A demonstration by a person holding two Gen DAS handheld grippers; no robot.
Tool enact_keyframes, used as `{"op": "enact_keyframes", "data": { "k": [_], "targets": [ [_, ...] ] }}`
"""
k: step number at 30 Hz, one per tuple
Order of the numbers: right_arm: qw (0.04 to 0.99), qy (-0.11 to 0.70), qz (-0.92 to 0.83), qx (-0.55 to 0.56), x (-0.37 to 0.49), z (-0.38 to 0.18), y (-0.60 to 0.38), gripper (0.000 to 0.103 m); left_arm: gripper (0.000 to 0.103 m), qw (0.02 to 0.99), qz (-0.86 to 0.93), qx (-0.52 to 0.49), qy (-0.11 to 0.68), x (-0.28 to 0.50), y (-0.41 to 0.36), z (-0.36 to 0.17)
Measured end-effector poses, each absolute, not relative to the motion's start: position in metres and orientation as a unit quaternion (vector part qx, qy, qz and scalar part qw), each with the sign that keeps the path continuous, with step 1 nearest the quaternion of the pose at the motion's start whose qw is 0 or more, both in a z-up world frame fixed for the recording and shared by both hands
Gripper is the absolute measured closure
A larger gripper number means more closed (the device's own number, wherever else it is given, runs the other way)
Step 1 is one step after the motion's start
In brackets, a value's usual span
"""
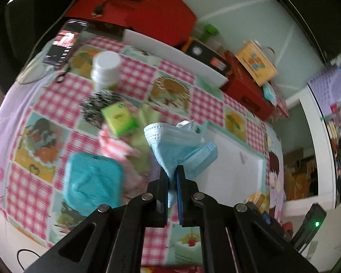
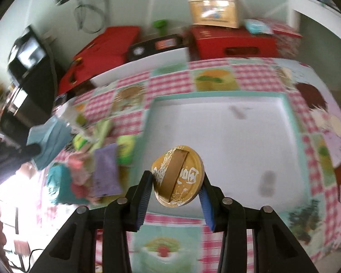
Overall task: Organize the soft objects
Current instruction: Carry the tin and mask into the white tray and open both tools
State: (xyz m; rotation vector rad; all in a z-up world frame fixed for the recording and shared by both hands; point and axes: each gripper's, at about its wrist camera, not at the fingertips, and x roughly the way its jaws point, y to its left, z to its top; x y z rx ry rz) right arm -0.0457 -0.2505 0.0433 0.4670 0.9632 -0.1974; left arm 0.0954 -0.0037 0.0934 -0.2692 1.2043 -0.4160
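Left wrist view: the left gripper (image 1: 172, 182) has its jaws pinched tight on a blue mask (image 1: 181, 145), which hangs bunched above the table (image 1: 29, 182) with its pleated edge uppermost. Beneath and left of it lies a loose pile near the table's middle: a green box (image 1: 119, 119), a pink striped cloth (image 1: 113, 145), a black-and-white scrubber (image 1: 95, 107) and a teal container (image 1: 93, 179). A white bottle (image 1: 105, 70) stands further back, and a phone (image 1: 61, 43) lies at the far left corner. A white tray (image 1: 236, 166) sits towards the right edge, bare where visible.

Right wrist view: the right gripper (image 2: 175, 184) holds a gold round lid (image 2: 178, 177) by its rim, jaws partly spread, the lid tilted above the near edge of the tray (image 2: 216, 122). The mask (image 2: 50, 141) shows at far left, above the pile, beside a purple cloth (image 2: 105, 170). Red boxes (image 2: 231, 43) line the far edge; details there are blurred.
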Motion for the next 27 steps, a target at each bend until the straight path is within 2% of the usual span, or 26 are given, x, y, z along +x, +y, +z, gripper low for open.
{"op": "enact_keyframes", "data": {
  "k": [17, 27],
  "targets": [
    [0.817, 0.475, -0.189, 0.266, -0.090, -0.006, -0.354, 0.060, 0.097, 0.750, -0.256, -0.030, 0.610, 0.064, -0.126, 0.042],
    [0.803, 0.496, -0.196, 0.266, -0.084, -0.035, -0.371, 0.060, 0.097, 0.729, -0.258, -0.009, 0.634, 0.068, -0.156, 0.005]
  ]
}}
